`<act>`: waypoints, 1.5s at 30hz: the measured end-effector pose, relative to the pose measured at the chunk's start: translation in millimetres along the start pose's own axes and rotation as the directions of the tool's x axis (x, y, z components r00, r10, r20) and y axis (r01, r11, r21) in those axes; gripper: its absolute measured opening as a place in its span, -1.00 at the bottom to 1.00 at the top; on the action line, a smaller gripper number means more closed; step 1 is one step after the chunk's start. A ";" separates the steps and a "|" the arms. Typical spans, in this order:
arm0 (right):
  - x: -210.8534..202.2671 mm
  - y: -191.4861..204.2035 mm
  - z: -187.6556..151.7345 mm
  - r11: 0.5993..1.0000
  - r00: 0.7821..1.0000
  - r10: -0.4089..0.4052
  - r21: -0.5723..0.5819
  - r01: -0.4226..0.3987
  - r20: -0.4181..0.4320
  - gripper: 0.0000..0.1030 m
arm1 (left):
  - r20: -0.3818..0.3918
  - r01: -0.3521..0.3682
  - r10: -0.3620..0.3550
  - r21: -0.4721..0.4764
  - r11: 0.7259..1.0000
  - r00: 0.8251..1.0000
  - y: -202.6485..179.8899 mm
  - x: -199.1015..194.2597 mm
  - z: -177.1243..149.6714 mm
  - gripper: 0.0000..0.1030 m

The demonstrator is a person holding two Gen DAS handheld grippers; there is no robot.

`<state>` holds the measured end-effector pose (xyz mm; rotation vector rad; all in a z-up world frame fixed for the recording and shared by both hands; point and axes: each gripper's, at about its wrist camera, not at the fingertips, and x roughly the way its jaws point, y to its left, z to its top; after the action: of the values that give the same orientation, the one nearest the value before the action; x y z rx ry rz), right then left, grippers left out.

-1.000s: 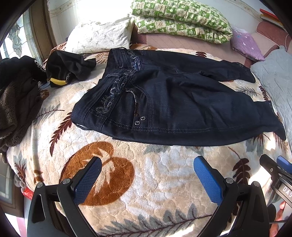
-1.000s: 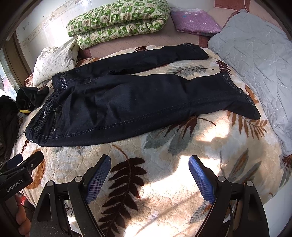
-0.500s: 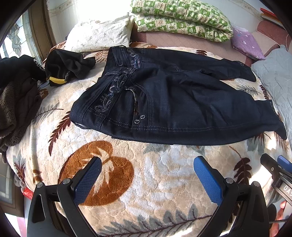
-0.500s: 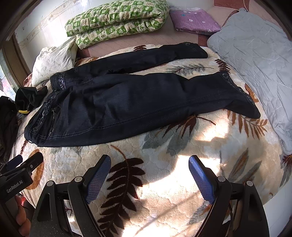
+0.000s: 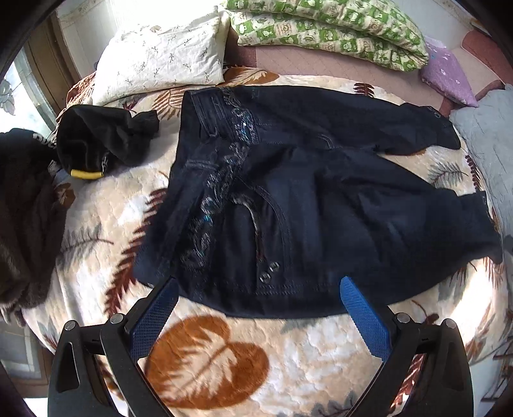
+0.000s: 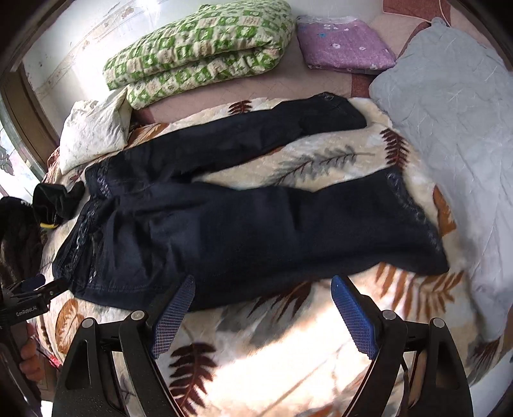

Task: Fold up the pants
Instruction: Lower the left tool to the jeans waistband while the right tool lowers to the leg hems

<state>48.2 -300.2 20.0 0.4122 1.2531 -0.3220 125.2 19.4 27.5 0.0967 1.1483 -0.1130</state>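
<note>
Dark blue jeans (image 5: pixel 304 205) lie spread flat on a leaf-patterned blanket (image 5: pixel 224 362), waistband to the left, both legs reaching right. In the right wrist view the jeans (image 6: pixel 243 231) show two legs spread apart. My left gripper (image 5: pixel 258 288) is open and empty, its blue pads at the near hem by the waist and fly buttons. My right gripper (image 6: pixel 261 285) is open and empty at the near edge of the nearer leg. The left gripper (image 6: pixel 35 296) also shows at the left edge of the right wrist view.
A black garment with a yellow band (image 5: pixel 96 144) lies left of the waistband, a brown fuzzy cloth (image 5: pixel 22 224) farther left. A white pillow (image 5: pixel 160 54), green quilt (image 5: pixel 320 25), purple cloth (image 6: pixel 343 45) and grey quilt (image 6: pixel 449 144) ring the bed.
Both grippers have moved forward toward the jeans; their pads now reach the near edge of the fabric. Both stay open. The jeans have not moved.
</note>
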 end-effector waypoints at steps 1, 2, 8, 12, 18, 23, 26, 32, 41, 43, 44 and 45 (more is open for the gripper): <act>-0.1 -11.7 19.0 1.000 1.000 -0.012 -0.008 0.012 0.009 0.71 | -0.013 0.000 0.000 -0.010 1.000 1.000 8.7 1.9 17.1 0.98; 1.6 -23.6 39.8 1.000 1.000 -0.027 -0.015 0.027 0.016 0.71 | -0.028 0.006 -0.007 -0.021 1.000 1.000 17.7 5.0 35.7 0.98; 57.6 -91.6 178.0 0.997 0.997 -0.077 0.010 0.078 -0.029 0.71 | -0.116 0.042 -0.059 -0.140 0.989 0.992 69.2 44.0 145.8 0.98; 126.1 -117.1 255.4 0.998 0.995 -0.037 0.049 0.042 -0.092 0.71 | -0.140 0.102 -0.137 -0.227 0.968 0.981 93.0 81.4 203.1 0.98; 224.1 -125.6 326.6 0.996 0.987 -0.044 0.073 0.056 -0.156 0.71 | -0.188 0.165 -0.228 -0.303 0.939 0.955 111.0 152.0 252.6 0.97; 281.5 -128.0 338.6 0.996 0.973 -0.050 0.065 0.066 -0.224 0.71 | -0.209 0.199 -0.285 -0.354 0.914 0.936 119.1 200.4 274.3 0.97; 302.8 -124.1 337.9 0.997 0.969 -0.012 0.066 0.029 -0.246 0.71 | -0.215 0.186 -0.275 -0.361 0.914 0.937 119.2 217.8 279.9 0.97; 329.9 -118.8 339.2 0.995 0.961 0.044 0.093 -0.018 -0.275 0.71 | -0.215 0.206 -0.297 -0.365 0.908 0.930 118.3 230.2 283.6 0.96; 328.8 -137.8 345.1 0.987 0.942 0.102 0.147 -0.057 -0.319 -0.52 | -0.196 0.182 -0.252 -0.319 0.930 0.948 106.5 209.8 284.1 -0.30; 316.6 -142.1 342.8 0.990 0.954 0.093 0.133 -0.057 -0.286 -0.57 | -0.183 0.166 -0.233 -0.319 0.933 0.955 105.6 203.0 283.7 -0.61; 308.3 -144.5 341.8 0.989 0.960 0.100 0.133 -0.066 -0.261 -0.57 | -0.171 0.153 -0.215 -0.318 0.936 0.961 106.0 197.9 283.8 -0.68; 298.4 -146.4 340.6 0.988 0.965 0.108 0.134 -0.077 -0.240 -0.58 | -0.161 0.135 -0.194 -0.319 0.938 0.968 106.8 192.8 284.1 -0.71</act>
<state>354.6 -592.5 -197.2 0.6309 1.4562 -0.2755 474.9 79.3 -31.0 -0.2716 1.3525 -0.0740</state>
